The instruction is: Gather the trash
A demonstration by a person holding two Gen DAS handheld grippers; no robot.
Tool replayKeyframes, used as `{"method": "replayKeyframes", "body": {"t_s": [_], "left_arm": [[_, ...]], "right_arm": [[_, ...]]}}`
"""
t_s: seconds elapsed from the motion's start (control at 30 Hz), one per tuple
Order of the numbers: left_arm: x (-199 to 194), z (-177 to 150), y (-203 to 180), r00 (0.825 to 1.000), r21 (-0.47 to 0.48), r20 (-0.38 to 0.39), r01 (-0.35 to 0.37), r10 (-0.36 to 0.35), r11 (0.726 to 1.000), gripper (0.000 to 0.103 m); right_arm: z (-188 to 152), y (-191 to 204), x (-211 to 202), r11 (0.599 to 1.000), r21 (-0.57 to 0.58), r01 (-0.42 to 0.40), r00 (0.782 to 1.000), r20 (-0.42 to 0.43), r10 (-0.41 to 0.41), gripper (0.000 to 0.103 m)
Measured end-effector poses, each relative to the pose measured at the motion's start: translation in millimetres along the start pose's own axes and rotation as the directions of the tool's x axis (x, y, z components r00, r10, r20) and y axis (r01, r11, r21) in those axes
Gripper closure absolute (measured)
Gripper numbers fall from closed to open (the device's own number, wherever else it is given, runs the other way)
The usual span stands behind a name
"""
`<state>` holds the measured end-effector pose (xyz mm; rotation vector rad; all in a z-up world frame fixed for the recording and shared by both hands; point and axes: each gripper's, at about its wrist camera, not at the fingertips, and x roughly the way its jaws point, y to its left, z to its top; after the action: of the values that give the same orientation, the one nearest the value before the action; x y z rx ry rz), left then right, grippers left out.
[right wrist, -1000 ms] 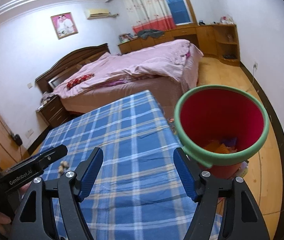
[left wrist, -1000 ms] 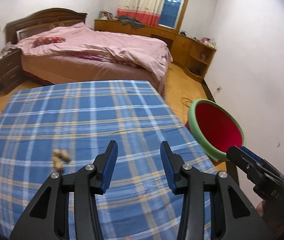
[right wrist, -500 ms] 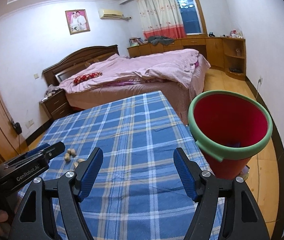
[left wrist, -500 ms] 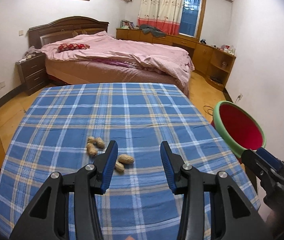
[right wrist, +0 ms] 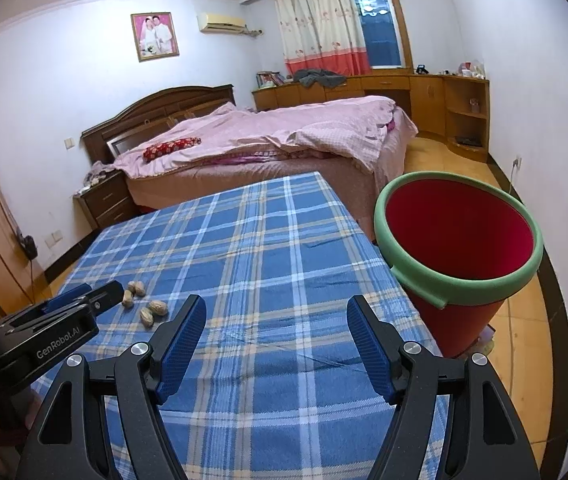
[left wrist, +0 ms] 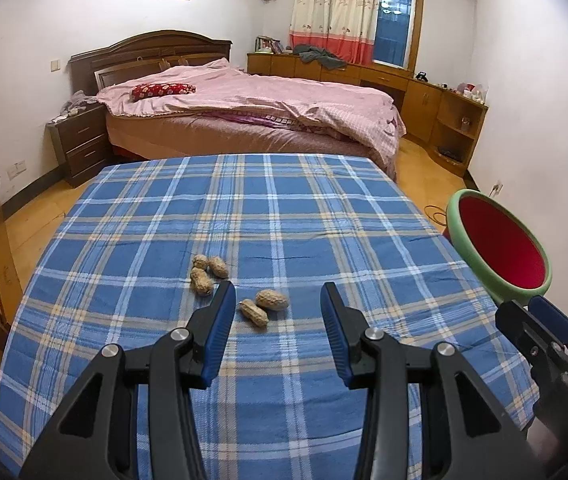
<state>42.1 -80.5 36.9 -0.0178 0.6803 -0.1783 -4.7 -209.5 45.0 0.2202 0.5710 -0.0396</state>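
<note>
Five peanuts [left wrist: 262, 306] on counter [left wrist: 324, 220], plaid cloth; two lie between left gripper [left wrist: 274, 312] fingers, parted, empty. Right gripper [right wrist: 276, 340] wide, empty, near red bin [right wrist: 460, 280] beside counter. Shells light, brittle, roll easily; pinch across the middle, gently.

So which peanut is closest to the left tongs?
The lower peanut of the front pair. It lies just ahead of the open left tongs; the three other peanuts bunch farther back.
</note>
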Motion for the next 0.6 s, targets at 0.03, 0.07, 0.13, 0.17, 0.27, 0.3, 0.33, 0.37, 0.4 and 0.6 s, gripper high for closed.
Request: {"method": "replayKeyframes", "body": {"t_s": [0.03, 0.07, 0.13, 0.17, 0.27, 0.3, 0.33, 0.37, 0.4, 0.6], "left_arm": [[0.6, -0.4, 0.2, 1.0, 0.001, -0.002, -0.005, 0.005, 1.0, 0.059], [0.9, -1.1, 0.1, 1.0, 0.002, -0.003, -0.008, 0.008, 1.0, 0.059], [2.2, -2.1, 0.5, 1.0, 0.002, -0.005, -0.014, 0.014, 1.0, 0.059], [2.7, -2.6, 0.6, 1.0, 0.002, -0.006, -0.017, 0.017, 1.0, 0.059], [3.5, -3.7, 0.5, 1.0, 0.004, -0.004, -0.026, 0.026, 1.0, 0.059], [4.1, -3.7, 0.4, 1.0, 0.005, -0.004, -0.028, 0.028, 1.0, 0.059], [4.3, -3.7, 0.2, 1.0, 0.006, -0.003, -0.029, 0.029, 1.0, 0.059], [4.7, -3.9, -0.2, 1.0, 0.007, -0.003, -0.03, 0.03, 1.0, 0.059], [4.8, -3.8, -0.2, 1.0, 0.008, -0.003, -0.029, 0.029, 1.0, 0.059], [5.0, -3.4, 0.3, 1.0, 0.008, -0.004, -0.031, 0.031, 0.999, 0.059]], "right_arm": [[0.1, -0.3, 1.0, 1.0, 0.0, 0.0, 1.0, -0.002, 0.0, 0.029], [-0.8, -0.5, 1.1, 1.0, 0.001, 0.001, 1.0, -0.004, -0.001, 0.029], [-2.0, 0.0, 3.0, 1.0, 0.001, 0.003, 1.0, -0.008, -0.003, 0.029], [-2.6, -0.1, 3.7, 1.0, 0.002, 0.003, 1.0, -0.01, -0.003, 0.029], [-3.1, -0.4, 6.0, 1.0, 0.004, 0.003, 1.0, -0.015, -0.003, 0.029], [-3.7, -0.5, 6.4, 1.0, 0.005, 0.004, 1.0, -0.016, -0.004, 0.029], [-4.0, -0.6, 7.0, 1.0, 0.006, 0.005, 1.0, -0.018, -0.004, 0.029], [-4.6, -0.8, 6.9, 1.0, 0.007, 0.005, 1.0, -0.018, -0.004, 0.029], [-4.7, -1.1, 7.4, 1.0, 0.009, 0.005, 1.0, -0.02, -0.004, 0.029], [-5.1, -2.3, 7.9, 1.0, 0.011, 0.004, 1.0, -0.021, -0.004, 0.029]]}}
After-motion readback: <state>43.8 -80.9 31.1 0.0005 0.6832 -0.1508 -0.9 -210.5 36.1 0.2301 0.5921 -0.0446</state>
